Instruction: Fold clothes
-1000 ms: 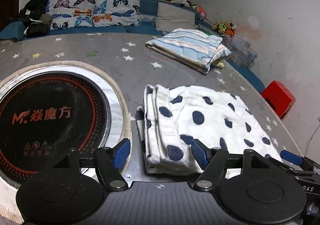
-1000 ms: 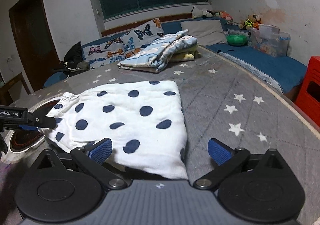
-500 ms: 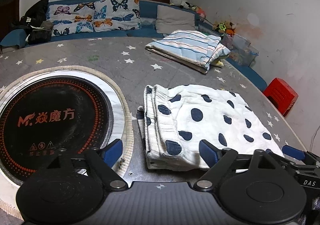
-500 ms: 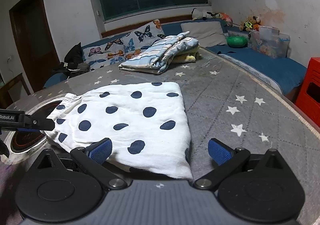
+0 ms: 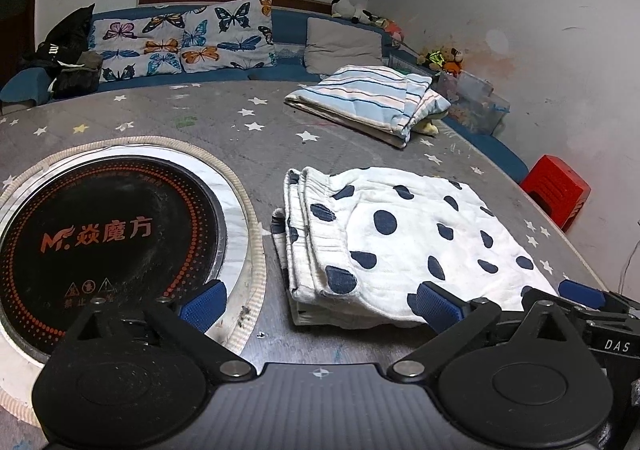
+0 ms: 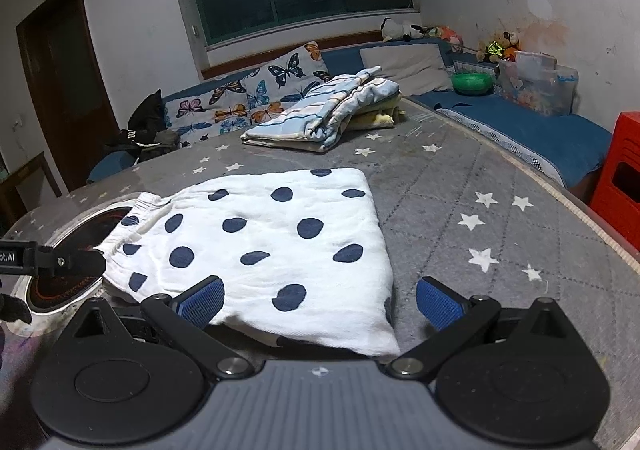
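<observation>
A folded white garment with dark blue dots lies flat on the grey star-patterned table, waistband towards the cooktop. My left gripper sits at its near left corner with its jaws opening wide; neither pad presses on the cloth. My right gripper stands open over the near right corner, and the cloth's edge lies between its fingers without being pinched. Each gripper shows at the edge of the other's view: the right gripper and the left gripper.
A round black induction cooktop is set into the table on the left. A folded striped blue cloth lies at the far side. A red stool stands beyond the right edge. A blue sofa with butterfly cushions lines the wall.
My left gripper's jaws have spread from around the garment's corner to fully wide. The garment lies where it was, and the right gripper has kept still and open.
</observation>
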